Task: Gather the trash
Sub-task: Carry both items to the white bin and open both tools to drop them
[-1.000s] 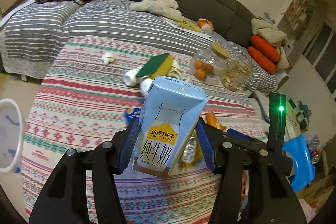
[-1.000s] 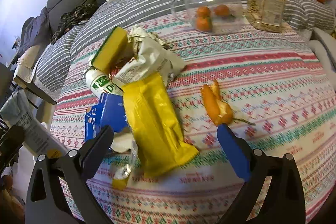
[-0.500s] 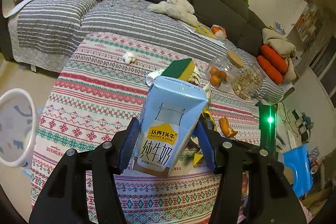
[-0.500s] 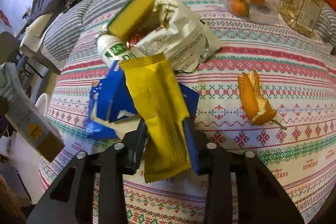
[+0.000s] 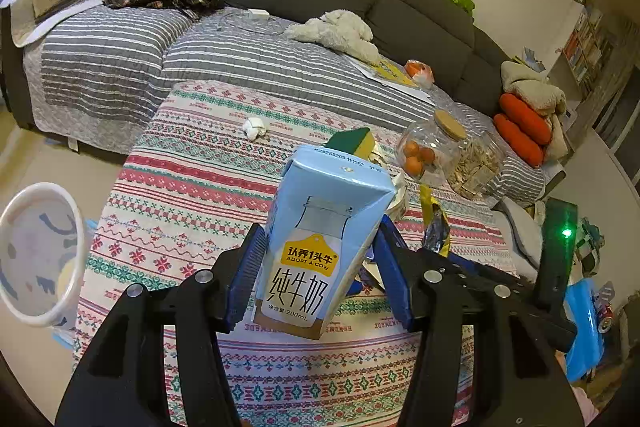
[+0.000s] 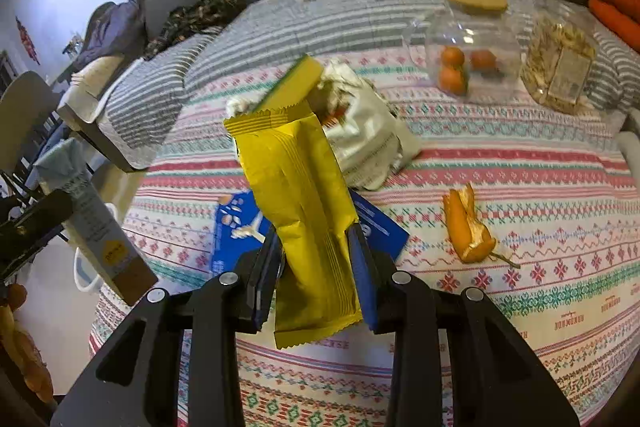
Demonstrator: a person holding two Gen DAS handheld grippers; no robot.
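Left wrist view: our left tongs clamp a light-blue milk carton, held above the patterned counter. Our right tongs pinch a yellow wrapper lifted over a blue packet. Beyond lie an orange peel, a crumpled white bag and a sponge.

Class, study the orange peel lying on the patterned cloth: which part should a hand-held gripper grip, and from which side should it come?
Grip the orange peel across its thicker curled lower half, coming straight down from above. It lies flat and elongated on the tablecloth, clear of the other litter, so the fingers can straddle its narrow width; its thin stem offers little hold.
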